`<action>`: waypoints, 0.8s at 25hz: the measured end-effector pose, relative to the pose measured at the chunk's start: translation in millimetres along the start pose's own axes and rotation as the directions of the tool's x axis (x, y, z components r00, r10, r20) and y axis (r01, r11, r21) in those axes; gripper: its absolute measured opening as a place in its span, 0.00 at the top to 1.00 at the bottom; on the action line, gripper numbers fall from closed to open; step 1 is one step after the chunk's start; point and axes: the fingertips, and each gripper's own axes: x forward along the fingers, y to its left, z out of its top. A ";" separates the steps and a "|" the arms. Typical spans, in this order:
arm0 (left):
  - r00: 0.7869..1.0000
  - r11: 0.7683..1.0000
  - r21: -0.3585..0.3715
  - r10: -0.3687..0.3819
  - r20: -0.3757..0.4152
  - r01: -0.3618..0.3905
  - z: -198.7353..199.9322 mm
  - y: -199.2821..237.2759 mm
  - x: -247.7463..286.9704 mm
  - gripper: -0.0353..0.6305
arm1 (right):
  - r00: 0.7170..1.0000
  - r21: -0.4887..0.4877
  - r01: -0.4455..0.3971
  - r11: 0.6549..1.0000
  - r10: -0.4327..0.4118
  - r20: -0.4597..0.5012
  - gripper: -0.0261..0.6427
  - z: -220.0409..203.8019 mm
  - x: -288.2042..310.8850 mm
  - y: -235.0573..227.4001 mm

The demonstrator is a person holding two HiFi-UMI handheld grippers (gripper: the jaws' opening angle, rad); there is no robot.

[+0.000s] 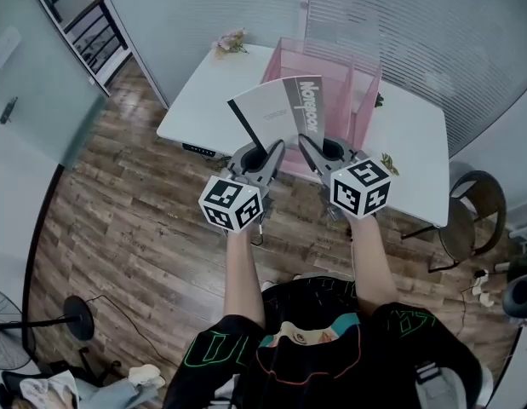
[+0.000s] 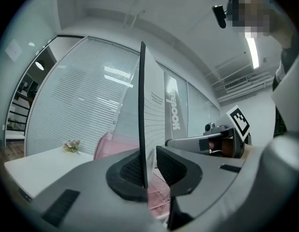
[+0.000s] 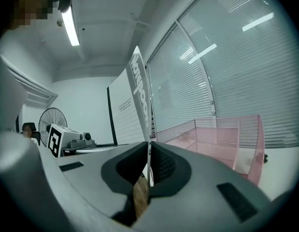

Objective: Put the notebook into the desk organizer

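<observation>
A notebook (image 1: pixel 280 109) with a grey cover and white lined pages stands upright in the air, opened in a slight V, in front of the pink mesh desk organizer (image 1: pixel 365 88). My left gripper (image 1: pixel 276 147) is shut on the lower edge of its black-edged left leaf (image 2: pixel 156 115). My right gripper (image 1: pixel 307 143) is shut on the lower edge of the grey cover (image 3: pixel 132 115). In the left gripper view the leaf sits between the jaws (image 2: pixel 145 170). In the right gripper view the cover runs straight into the shut jaws (image 3: pixel 149 166). The organizer (image 3: pixel 221 139) stands just beyond, apart from the notebook.
The organizer rests on a white table (image 1: pixel 212 100) with a small bunch of flowers (image 1: pixel 231 43) at its far left corner. A round chair (image 1: pixel 472 211) stands at the table's right, a fan (image 1: pixel 76 318) on the wooden floor at lower left. Glass walls with blinds lie behind.
</observation>
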 end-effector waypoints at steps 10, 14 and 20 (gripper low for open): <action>0.998 0.996 -0.078 0.044 0.055 -0.039 -2.4 23.0 -12.3 0.85 | 1.000 0.156 -0.008 0.988 0.006 0.012 0.94 14.8 3.9 -11.1; 0.998 0.994 -0.096 0.059 0.037 -0.056 -7.2 32.6 -13.6 0.86 | 1.000 0.251 0.025 0.968 -0.023 -0.010 0.94 21.6 11.5 -19.2; 0.999 0.993 -0.109 0.050 0.016 -0.048 -17.3 36.0 -15.4 0.86 | 0.987 0.315 0.135 0.939 -0.099 -0.126 0.94 10.6 29.8 -39.5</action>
